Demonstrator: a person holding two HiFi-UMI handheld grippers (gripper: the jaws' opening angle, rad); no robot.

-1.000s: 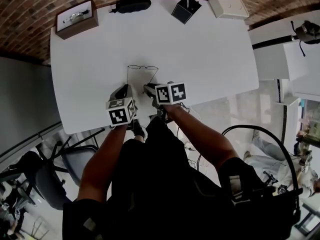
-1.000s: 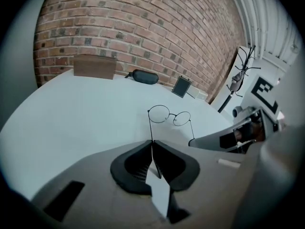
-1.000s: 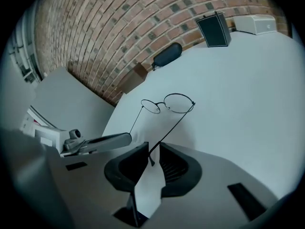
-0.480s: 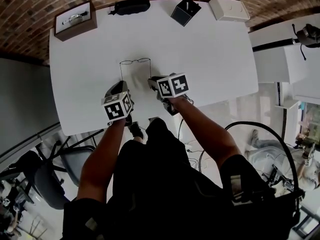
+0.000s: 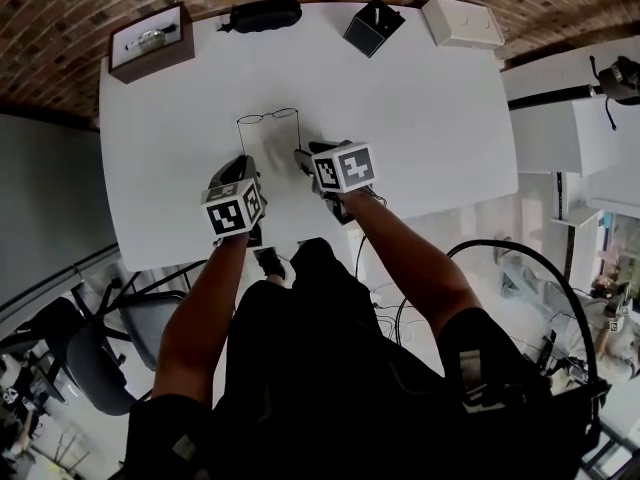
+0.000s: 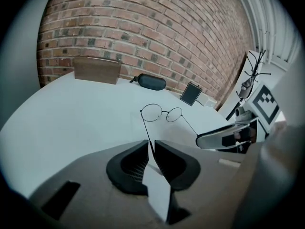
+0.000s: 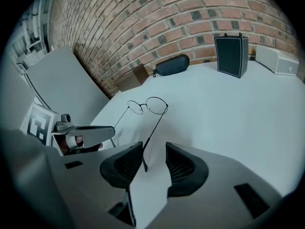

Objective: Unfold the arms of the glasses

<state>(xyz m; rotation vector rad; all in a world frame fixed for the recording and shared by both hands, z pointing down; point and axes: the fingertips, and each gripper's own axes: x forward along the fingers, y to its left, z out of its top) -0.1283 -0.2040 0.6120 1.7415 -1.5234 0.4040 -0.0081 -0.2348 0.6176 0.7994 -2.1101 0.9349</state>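
Note:
Thin round wire glasses (image 5: 268,118) lie on the white table (image 5: 420,98) with both arms swung out toward me. My left gripper (image 5: 244,163) is shut on the tip of the left arm; in the left gripper view the arm (image 6: 147,135) runs into the narrow slit of the left gripper (image 6: 152,149). My right gripper (image 5: 303,158) is open, its jaws having just been opening. In the right gripper view the right arm's tip (image 7: 145,163) lies loose inside the right gripper (image 7: 153,149), touching neither pad. The lenses (image 7: 148,105) face away.
Along the table's far edge stand a brown box (image 5: 152,36) holding a watch, a black glasses case (image 5: 262,12), a small black box (image 5: 373,26) and a white box (image 5: 460,15). The table's near edge runs just under both grippers.
The right arm of the glasses has swung from slanting inward to straight. The glasses and both grippers have shifted left and farther from me. The right jaws have opened off the arm.

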